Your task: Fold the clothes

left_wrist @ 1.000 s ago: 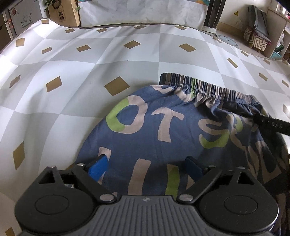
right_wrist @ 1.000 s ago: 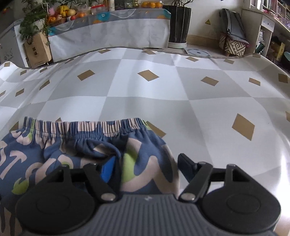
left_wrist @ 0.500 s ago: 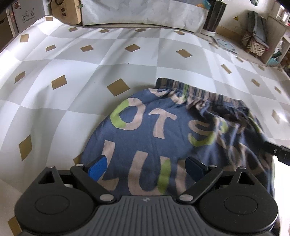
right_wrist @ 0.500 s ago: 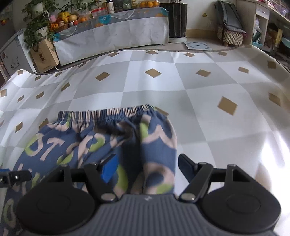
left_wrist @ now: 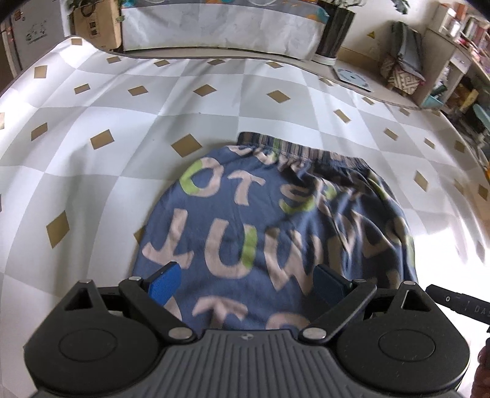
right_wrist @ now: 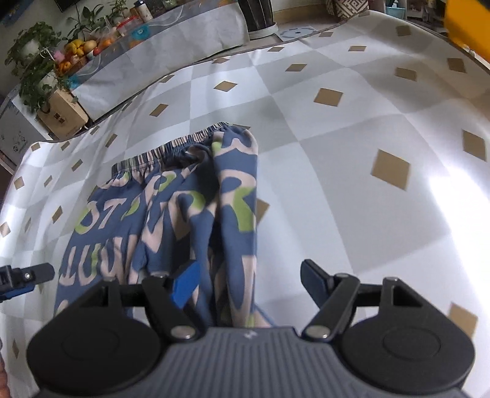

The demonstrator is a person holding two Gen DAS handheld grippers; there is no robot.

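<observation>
Left gripper (left_wrist: 246, 280): its jaws stand wide apart above the near part of the trousers, with nothing between the pads; it holds no cloth.
Right gripper (right_wrist: 249, 281): also open, with a wide gap; the folded leg of the trousers runs under this gap, but I see no pad that presses on it.
Trousers (left_wrist: 275, 220): blue cloth with beige and green letters, lying on the table in the middle of both views, with the striped waistband (left_wrist: 306, 153) at the far side.
Why so placed: the left part lies flat and smooth, and one leg (right_wrist: 237, 196) is laid lengthwise over the right part, so I judge that the first fold along the length is made and both grippers are free for the next grasp.
Table (left_wrist: 92, 189): covered by a grey and white checked cloth with brown diamonds; much bare room at the left, at the right and behind the waistband.
Edges: the left edge of the trousers is round and clean; the right edge in the right wrist view is a thick ridge with creases beside it.
Near end: the hems are hidden under the gripper bodies, so I cannot tell how they lie.
Room for moving: the far table edge, with a plant pot (left_wrist: 332, 30) and a cardboard box (left_wrist: 96, 21) behind it, is well apart from the trousers.
</observation>
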